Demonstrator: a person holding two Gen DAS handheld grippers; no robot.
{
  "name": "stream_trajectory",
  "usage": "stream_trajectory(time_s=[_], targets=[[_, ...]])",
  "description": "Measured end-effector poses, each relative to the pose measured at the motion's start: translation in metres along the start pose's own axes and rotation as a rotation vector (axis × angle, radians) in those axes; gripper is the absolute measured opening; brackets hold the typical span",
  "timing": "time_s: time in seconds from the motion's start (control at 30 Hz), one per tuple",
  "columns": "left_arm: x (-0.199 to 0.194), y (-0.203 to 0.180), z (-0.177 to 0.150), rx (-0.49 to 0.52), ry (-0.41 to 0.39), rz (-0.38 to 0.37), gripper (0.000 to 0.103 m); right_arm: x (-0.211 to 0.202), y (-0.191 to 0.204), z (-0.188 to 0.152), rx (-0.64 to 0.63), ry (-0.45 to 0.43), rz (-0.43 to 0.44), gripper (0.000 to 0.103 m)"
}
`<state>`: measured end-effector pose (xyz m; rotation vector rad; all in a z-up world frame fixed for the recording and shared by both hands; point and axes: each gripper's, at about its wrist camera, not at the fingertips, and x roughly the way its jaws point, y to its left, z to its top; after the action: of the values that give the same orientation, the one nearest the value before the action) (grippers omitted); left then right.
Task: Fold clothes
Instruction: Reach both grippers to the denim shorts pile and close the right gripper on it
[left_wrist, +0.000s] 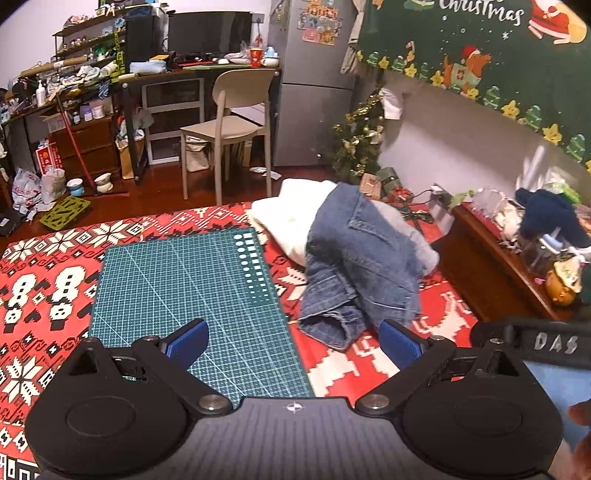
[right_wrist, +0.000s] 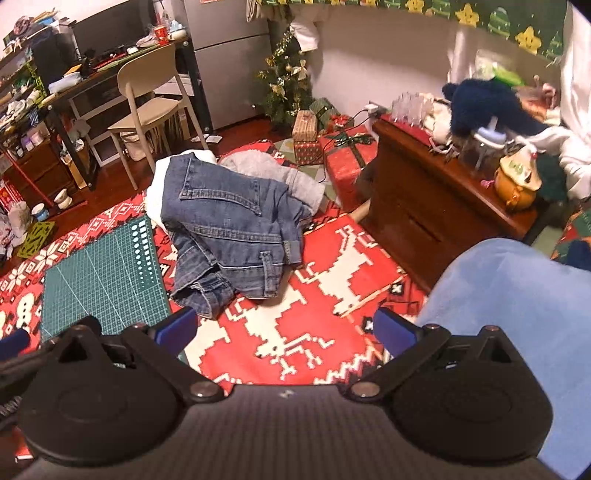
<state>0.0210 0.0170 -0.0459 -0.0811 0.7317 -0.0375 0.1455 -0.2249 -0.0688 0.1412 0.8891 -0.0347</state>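
A crumpled pair of blue jeans lies on the red Christmas-pattern cloth, on top of a white garment and a grey garment. The pile also shows in the right wrist view: jeans, white garment, grey garment. My left gripper is open and empty, a little short of the jeans' hem. My right gripper is open and empty over the cloth, below and right of the jeans.
A green cutting mat lies left of the pile, also in the right wrist view. A dark wooden cabinet with clutter stands right. Wrapped gifts, a small Christmas tree, a chair and a desk stand behind. A light blue sleeve is near right.
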Motion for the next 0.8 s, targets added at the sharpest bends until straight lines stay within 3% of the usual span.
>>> stream_trajectory(time_s=[0.2, 0.33, 0.4, 0.6, 0.8], targets=[[0.029, 0.015, -0.003, -0.062, -0.001, 0.041, 0.100, 0.030, 0.016, 0.015, 0.009, -0.050, -0.035, 0.102], [0.049, 0.026, -0.002, -0.089, 0.008, -0.015, 0.101, 0.059, 0.025, 0.029, 0.058, -0.050, -0.041, 0.102], [0.061, 0.028, 0.002, -0.096, 0.016, 0.006, 0.102, 0.078, 0.034, 0.037, 0.053, -0.058, -0.038, 0.102], [0.098, 0.025, 0.009, -0.054, -0.001, 0.035, 0.101, 0.131, 0.060, 0.064, -0.064, -0.073, -0.060, 0.102], [0.134, 0.015, 0.005, 0.012, 0.008, 0.020, 0.100, 0.178, 0.068, 0.072, -0.177, -0.058, 0.007, 0.102]])
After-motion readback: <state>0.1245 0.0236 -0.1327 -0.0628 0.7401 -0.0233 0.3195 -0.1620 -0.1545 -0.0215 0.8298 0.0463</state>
